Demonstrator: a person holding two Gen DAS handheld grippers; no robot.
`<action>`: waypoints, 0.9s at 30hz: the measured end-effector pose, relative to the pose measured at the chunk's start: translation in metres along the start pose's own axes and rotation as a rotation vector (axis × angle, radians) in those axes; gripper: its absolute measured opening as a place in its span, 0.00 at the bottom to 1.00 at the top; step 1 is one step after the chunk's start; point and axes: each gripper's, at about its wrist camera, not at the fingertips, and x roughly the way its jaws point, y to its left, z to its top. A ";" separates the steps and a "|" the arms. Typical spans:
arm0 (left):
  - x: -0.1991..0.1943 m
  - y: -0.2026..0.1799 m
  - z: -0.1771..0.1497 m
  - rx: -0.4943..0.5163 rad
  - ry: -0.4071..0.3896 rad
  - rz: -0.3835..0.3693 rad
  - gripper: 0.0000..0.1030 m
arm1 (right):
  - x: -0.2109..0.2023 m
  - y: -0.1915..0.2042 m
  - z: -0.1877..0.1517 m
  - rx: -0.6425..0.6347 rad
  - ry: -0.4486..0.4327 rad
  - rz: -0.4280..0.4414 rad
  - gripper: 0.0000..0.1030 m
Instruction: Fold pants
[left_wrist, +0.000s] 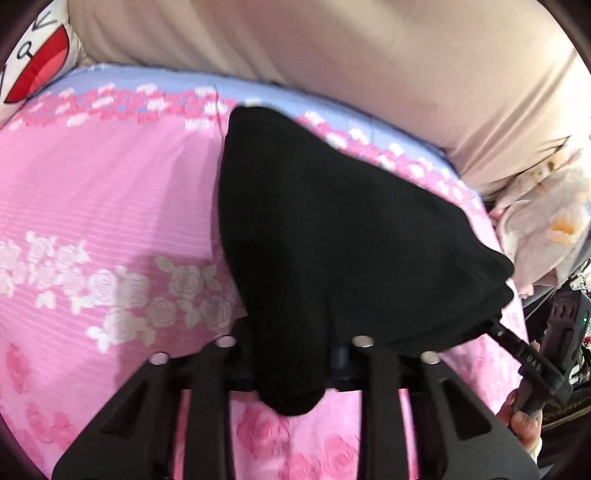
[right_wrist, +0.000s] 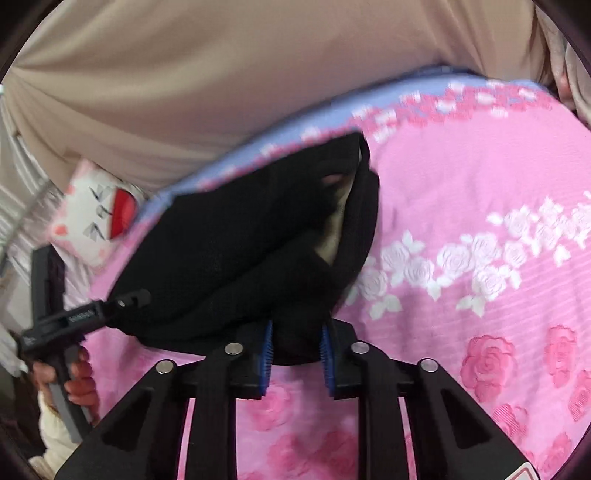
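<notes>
A bed covered with a pink rose-print quilt fills both views, with a beige headboard behind it. At far left a white cartoon pillow lies against the headboard. The black pants lie bunched in the middle of the quilt, lifted along their near edge. The left gripper is clamped on a hanging fold of that edge. To the right, the right gripper pinches another part of the same edge between its blue pads; its jaws stand a little apart, with cloth filling the gap. At far right sits a pale flowered cushion. The pants look soft, light and limp, likely to sag and slip between holds. Gripping at hems or waistband corners, where layers are thick, seems safest.
</notes>
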 end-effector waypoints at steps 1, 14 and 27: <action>-0.008 -0.001 -0.003 0.004 0.005 -0.008 0.21 | -0.012 0.000 0.000 0.003 -0.010 0.013 0.15; -0.074 -0.014 -0.083 0.100 0.011 0.176 0.54 | -0.095 -0.054 -0.079 0.084 0.035 -0.128 0.20; 0.000 -0.070 0.019 0.146 -0.137 0.374 0.94 | -0.007 0.083 0.043 -0.358 -0.017 -0.086 0.38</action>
